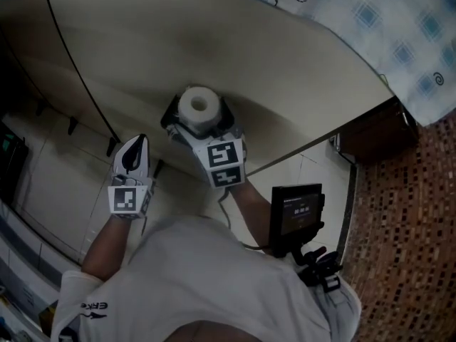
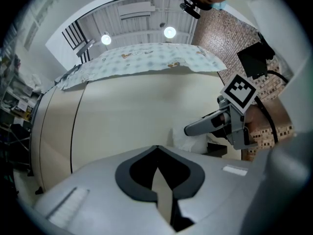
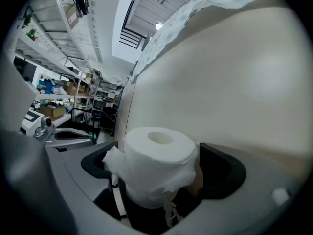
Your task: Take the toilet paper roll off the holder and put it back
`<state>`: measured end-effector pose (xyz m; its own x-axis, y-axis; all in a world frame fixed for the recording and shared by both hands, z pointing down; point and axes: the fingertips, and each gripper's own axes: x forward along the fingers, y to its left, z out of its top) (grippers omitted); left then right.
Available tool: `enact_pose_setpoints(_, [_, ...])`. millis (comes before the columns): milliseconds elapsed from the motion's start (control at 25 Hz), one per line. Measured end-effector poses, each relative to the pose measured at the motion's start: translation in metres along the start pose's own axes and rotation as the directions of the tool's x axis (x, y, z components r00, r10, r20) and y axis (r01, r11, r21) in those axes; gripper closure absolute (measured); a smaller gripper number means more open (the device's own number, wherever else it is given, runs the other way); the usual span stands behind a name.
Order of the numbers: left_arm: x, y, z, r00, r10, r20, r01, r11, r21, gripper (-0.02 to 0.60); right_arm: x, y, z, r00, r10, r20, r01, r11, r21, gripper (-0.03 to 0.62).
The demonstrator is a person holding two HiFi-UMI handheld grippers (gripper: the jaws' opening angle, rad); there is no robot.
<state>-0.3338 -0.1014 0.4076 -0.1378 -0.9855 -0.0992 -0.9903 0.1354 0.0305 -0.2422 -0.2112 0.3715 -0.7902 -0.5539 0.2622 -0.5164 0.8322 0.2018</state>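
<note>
While the left gripper (image 2: 155,150) hangs clenched and empty, the right gripper (image 1: 199,117) stands wide open around the toilet paper roll (image 3: 157,160), seemingly not pressing it.

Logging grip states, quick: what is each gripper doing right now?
Left gripper: closed, empty.
Right gripper: open, white toilet paper roll standing between its jaws.

R-cam stock, as I see it: my right gripper (image 3: 161,164), jaws wide apart. Toilet paper roll (image 3: 157,173) upright btwn them, core hole up, outer ply torn & ragged, loose flap toward left jaw, slim gap at right jaw. Bkgd: beige panel (image 3: 234,82), patterned cloth (image 3: 195,9) along its top; shelving racks (image 3: 73,58) far left; ceiling lamp (image 3: 159,26) lit.
</note>
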Motion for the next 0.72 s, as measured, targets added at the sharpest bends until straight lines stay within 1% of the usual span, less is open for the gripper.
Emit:
enact_pose_setpoints(160, [0.001, 0.003, -0.003, 1.0, -0.005, -0.002, 0.005, 1.0, -0.007, 0.58, 0.007, -0.004, 0.003, 0.999, -0.014, -0.035, 0.015, 1.0, 0.015, 0.059])
enact_pose_setpoints(280, [0.002, 0.005, -0.006, 1.0, -0.014, -0.011, 0.014, 1.0, -0.006, 0.58, 0.012, -0.003, -0.001, 0.998, -0.03, -0.062, 0.031, 0.999, 0.016, 0.063])
enact_pose_setpoints(360, [0.002, 0.007, -0.005, 1.0, -0.02, -0.002, 0.02, 1.0, -0.006, 0.58, 0.014, -0.003, -0.005, 0.996, -0.045, -0.072, 0.046, 0.999, 0.017, 0.068])
enact_pose_setpoints(440, [0.003, 0.007, -0.007, 0.999, -0.033, 0.01, 0.033, 0.999, -0.005, 0.58, 0.015, -0.002, -0.008, 0.996, -0.055, -0.077, 0.056, 0.998, 0.018, 0.082])
enact_pose_setpoints(600, [0.006, 0.009, -0.007, 0.999, -0.03, -0.015, 0.03, 0.999, -0.02, 0.58, 0.017, -0.001, -0.009, 0.996, -0.054, -0.072, 0.055, 0.998, 0.013, 0.112])
enact_pose_setpoints(720, [0.007, 0.007, -0.01, 0.999, -0.048, -0.015, 0.047, 0.999, -0.017, 0.58, 0.015, 0.0, -0.009, 0.997, -0.047, -0.069, 0.049, 0.999, 0.021, 0.123])
